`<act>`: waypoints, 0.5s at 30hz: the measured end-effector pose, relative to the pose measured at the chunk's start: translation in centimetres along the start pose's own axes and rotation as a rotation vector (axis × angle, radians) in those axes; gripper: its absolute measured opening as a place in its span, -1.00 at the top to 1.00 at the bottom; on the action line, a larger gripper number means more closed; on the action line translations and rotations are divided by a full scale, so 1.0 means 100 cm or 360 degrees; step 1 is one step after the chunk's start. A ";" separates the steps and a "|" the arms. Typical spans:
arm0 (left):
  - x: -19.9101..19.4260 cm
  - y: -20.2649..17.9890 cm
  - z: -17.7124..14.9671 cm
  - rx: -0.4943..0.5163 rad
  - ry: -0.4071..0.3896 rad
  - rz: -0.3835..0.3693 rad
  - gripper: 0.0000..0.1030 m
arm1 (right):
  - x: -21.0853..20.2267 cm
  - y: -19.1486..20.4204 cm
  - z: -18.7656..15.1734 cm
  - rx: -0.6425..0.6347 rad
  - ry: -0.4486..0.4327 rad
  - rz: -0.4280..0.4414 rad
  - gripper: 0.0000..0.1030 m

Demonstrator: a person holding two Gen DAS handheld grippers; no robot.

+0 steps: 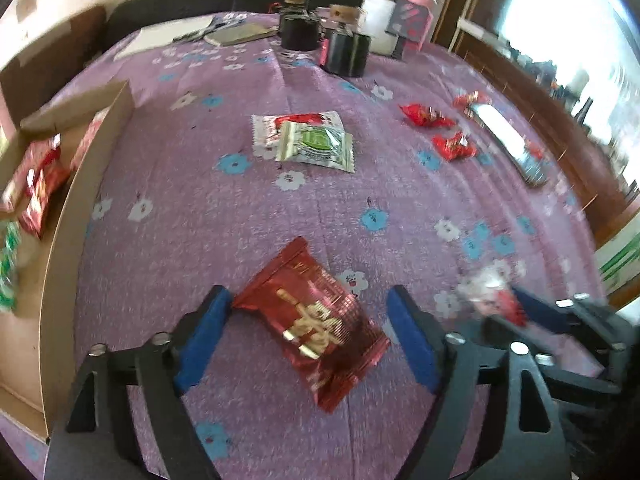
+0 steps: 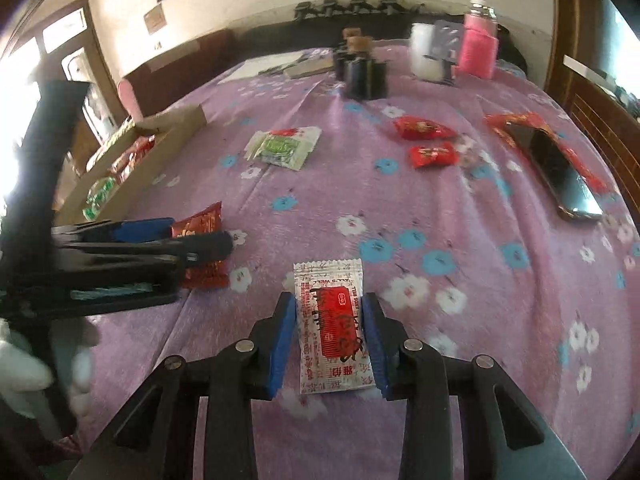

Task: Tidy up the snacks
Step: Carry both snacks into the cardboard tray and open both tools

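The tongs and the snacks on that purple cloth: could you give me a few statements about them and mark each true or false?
1. The left tongs stand open around a dark red packet. True.
2. The right tongs hold a green packet. False: a white packet with red print sits between their pads.
3. The cardboard box already has snacks inside. True.
4. A phone lies on the cloth. True.
5. The green packet lies alone. False: it overlaps a white and red packet.
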State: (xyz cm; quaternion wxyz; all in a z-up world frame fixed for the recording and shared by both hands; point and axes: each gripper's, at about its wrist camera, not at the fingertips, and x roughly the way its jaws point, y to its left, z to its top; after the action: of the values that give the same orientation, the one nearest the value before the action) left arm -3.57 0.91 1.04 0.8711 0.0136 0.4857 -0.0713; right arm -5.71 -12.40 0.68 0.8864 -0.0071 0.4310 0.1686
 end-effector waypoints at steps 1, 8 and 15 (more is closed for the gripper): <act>0.003 -0.008 -0.001 0.0071 0.0006 0.0063 -0.74 | -0.004 -0.001 -0.001 0.0000 -0.0010 -0.0009 0.32; -0.006 0.003 -0.008 0.0071 -0.0061 -0.0054 -0.11 | -0.020 0.010 -0.001 -0.0031 -0.0057 -0.0027 0.32; -0.044 0.055 -0.015 -0.0161 -0.0172 -0.0210 -0.11 | -0.025 0.036 0.008 -0.0073 -0.0092 0.0030 0.32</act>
State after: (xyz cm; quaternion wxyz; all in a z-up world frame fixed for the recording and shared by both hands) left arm -6.36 6.92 3.73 0.8890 -0.0664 0.4409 -0.1045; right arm -7.65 -9.62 3.53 0.8964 -0.0185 0.4014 0.1869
